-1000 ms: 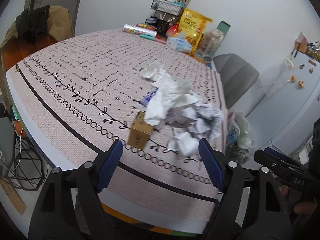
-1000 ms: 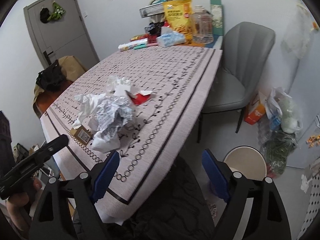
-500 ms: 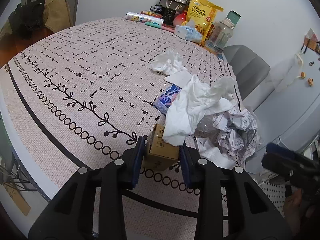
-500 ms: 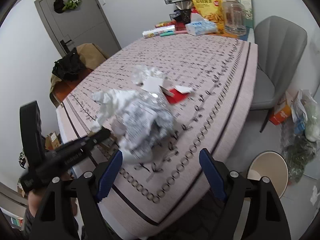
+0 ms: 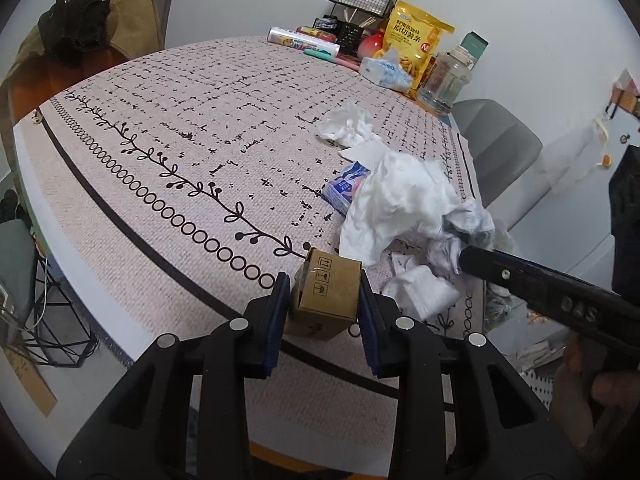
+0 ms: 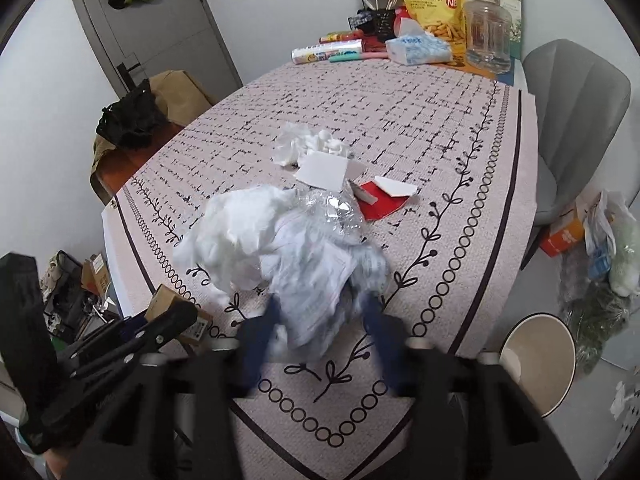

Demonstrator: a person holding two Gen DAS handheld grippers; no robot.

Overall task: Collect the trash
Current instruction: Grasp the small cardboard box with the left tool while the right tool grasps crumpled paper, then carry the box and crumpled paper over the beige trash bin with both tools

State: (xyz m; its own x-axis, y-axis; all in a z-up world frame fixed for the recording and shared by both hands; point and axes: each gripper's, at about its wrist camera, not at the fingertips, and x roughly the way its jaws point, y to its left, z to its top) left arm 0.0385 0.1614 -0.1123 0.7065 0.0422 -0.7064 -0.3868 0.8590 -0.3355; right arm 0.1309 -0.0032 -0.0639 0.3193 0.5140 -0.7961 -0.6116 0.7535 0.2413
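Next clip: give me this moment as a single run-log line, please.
left gripper: shut on cardboard box | right gripper: jaws just closing on crumpled paper wad | both at table edge | bin on floor

A small brown cardboard box (image 5: 326, 300) sits upright at the table's near edge. Right of it lies a heap of crumpled white tissue (image 6: 236, 236), printed paper (image 6: 320, 280) and clear plastic (image 6: 332, 212).

We see a table (image 6: 460, 128) under a patterned cloth. On it lie crumpled paper (image 6: 280, 240), a small cardboard box (image 5: 326, 298), and groceries (image 6: 432, 8) at the far end.
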